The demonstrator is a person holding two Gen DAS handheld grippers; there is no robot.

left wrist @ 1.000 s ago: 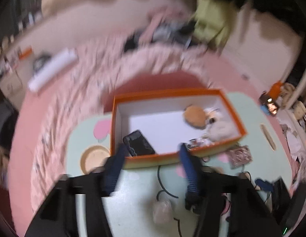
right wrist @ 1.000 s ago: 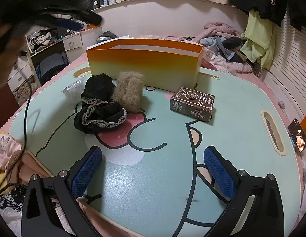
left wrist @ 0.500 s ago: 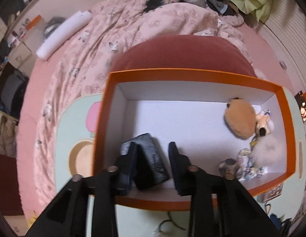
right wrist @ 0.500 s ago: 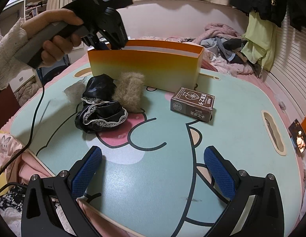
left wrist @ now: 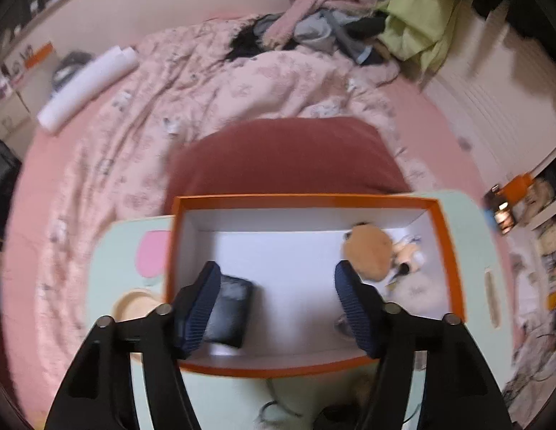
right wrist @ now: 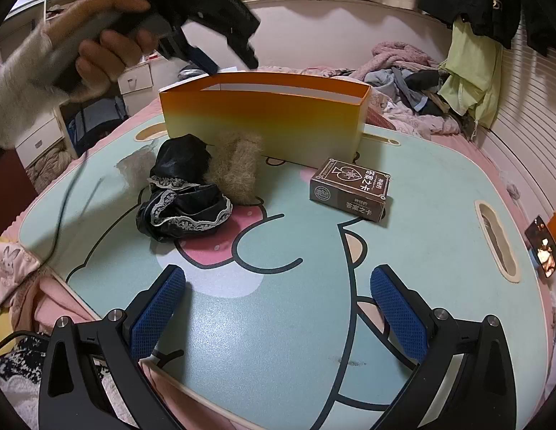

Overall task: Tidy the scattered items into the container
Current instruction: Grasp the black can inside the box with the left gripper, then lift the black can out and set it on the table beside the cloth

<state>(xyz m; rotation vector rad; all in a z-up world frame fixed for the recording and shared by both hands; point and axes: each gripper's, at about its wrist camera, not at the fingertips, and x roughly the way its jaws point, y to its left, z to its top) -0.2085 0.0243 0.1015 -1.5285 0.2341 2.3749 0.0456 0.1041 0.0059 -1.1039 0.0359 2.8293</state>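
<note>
Over the orange box (left wrist: 313, 201), the left tool (left wrist: 276, 308) is opening with nothing between its pads, letting the black wallet (left wrist: 231, 310) lie inside, while the right tool (right wrist: 278, 308) waits wide and empty above the bench (right wrist: 421, 251).

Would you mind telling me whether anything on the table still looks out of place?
Yes: three items still lie loose in front of the orange box, not inside it. A crumpled black lace-trimmed cloth and a tan furry piece sit heaped together, touching, and a brown card box lies apart to their right.
</note>
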